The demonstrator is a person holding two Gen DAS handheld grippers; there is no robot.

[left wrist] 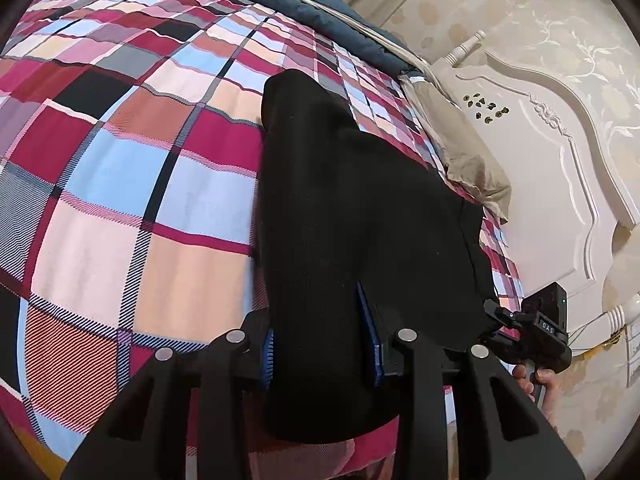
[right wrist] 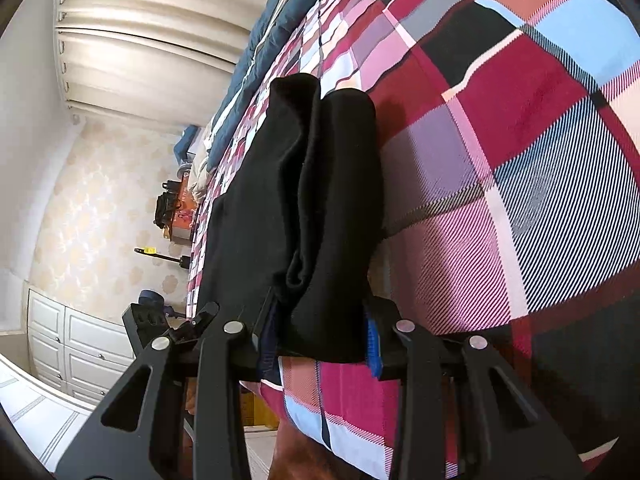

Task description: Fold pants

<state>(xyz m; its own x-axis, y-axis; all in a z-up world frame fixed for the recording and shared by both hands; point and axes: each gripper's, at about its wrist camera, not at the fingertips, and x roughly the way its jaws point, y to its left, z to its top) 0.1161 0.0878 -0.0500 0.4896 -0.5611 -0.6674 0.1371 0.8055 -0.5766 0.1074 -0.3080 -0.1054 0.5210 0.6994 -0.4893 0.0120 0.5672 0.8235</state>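
Observation:
Black pants lie along a plaid bedspread, running away from both cameras. My left gripper is shut on the near end of the pants, the cloth bunched between its blue pads. My right gripper is shut on the other side of the same end, where the pants show folded layers. The right gripper's body shows at the right of the left wrist view, with a hand below it.
A white carved headboard and a beige pillow lie to the right in the left wrist view. A blue quilt lies at the far side. White cabinets and curtains stand beyond the bed edge.

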